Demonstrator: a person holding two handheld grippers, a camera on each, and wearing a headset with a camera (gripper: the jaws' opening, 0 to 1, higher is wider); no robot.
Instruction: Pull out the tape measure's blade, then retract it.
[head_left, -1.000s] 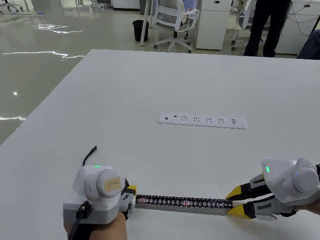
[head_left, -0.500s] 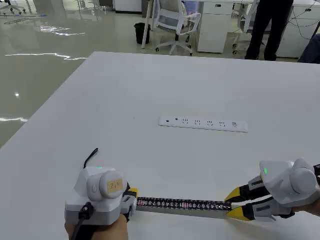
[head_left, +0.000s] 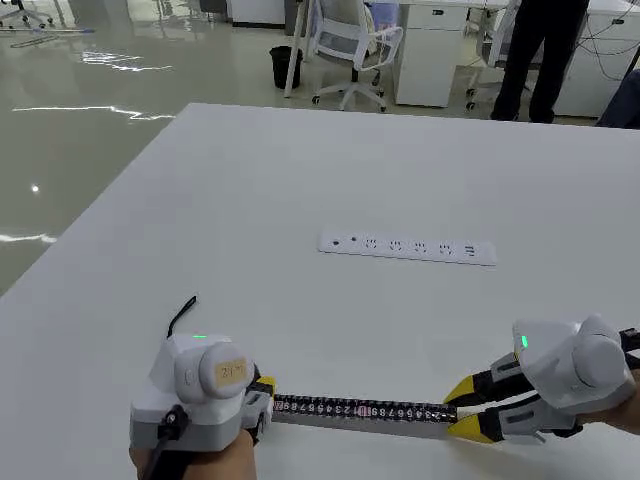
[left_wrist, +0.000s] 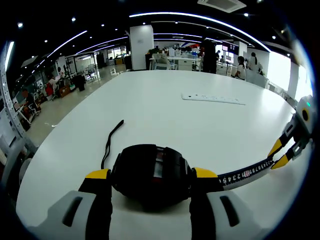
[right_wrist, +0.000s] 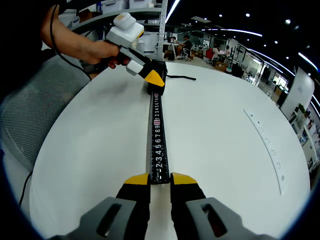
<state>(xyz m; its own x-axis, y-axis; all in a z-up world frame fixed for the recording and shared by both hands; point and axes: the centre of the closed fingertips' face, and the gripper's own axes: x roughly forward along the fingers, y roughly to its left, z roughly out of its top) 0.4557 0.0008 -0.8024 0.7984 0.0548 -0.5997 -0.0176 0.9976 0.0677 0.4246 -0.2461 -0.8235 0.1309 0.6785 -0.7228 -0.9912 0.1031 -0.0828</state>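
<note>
White tabletop (head_left: 300, 180), glossy floor (head_left: 90, 110) beyond; left gripper (head_left: 262, 398) clamps tape measure (left_wrist: 151, 167), right gripper (head_left: 462, 407) pinches blade (head_left: 365, 409).

Tape measure case (left_wrist: 151, 165) is black, and the blade (right_wrist: 156, 135) is black too, with white numbers and one red mark partway along. Left gripper (left_wrist: 150, 175) and right gripper (right_wrist: 160, 178) are both white-grey with black jaws tipped in yellow, plus a tiny green light each. Worktop (head_left: 300, 180) is plain white, power strip (head_left: 407, 247) white, wrist strap (head_left: 180, 311) black.
</note>
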